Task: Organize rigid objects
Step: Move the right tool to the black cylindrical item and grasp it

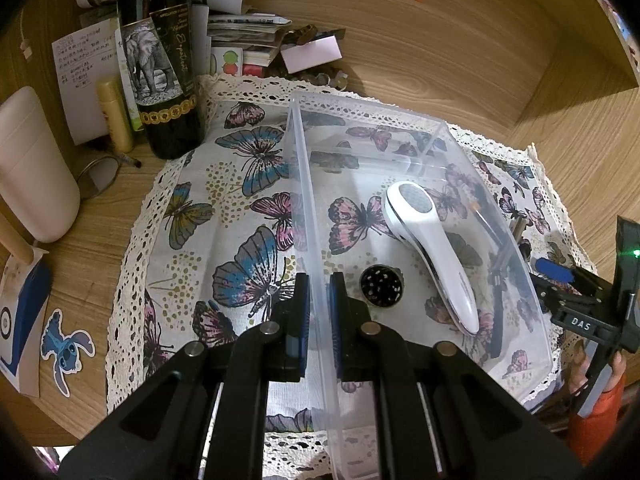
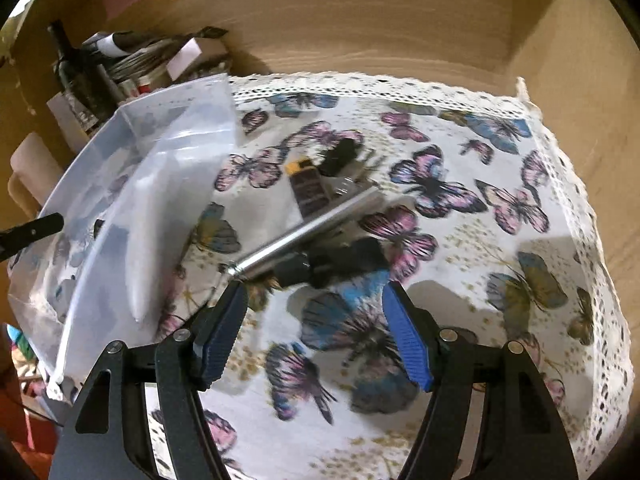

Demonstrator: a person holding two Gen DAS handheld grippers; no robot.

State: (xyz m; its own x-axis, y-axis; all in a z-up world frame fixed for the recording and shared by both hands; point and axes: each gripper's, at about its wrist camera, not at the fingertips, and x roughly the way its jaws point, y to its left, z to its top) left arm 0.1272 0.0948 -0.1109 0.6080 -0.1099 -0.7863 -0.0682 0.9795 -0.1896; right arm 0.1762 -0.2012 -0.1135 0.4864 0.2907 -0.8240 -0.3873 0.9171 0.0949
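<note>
A clear plastic bin (image 1: 304, 184) stands on the butterfly cloth (image 1: 224, 216). My left gripper (image 1: 319, 292) is shut on the bin's left wall. Inside the bin lie a white handheld device (image 1: 432, 248) and a small round black grinder (image 1: 380, 285). My right gripper (image 2: 314, 312) is open and empty, just right of the bin (image 2: 176, 120); it also shows in the left wrist view (image 1: 560, 280). Ahead of it on the cloth lie a silver metal rod (image 2: 304, 232), a black cylinder (image 2: 344, 260), a dark rectangular item with a yellow end (image 2: 306, 188) and a small black object (image 2: 340, 154).
A dark wine bottle (image 1: 160, 60), a yellow tube (image 1: 114, 114), a white container (image 1: 32, 164), papers and small clutter (image 1: 248, 36) stand at the back left. Wooden walls (image 1: 440, 40) close the back and right. A Stitch sticker (image 1: 66, 350) lies on the table.
</note>
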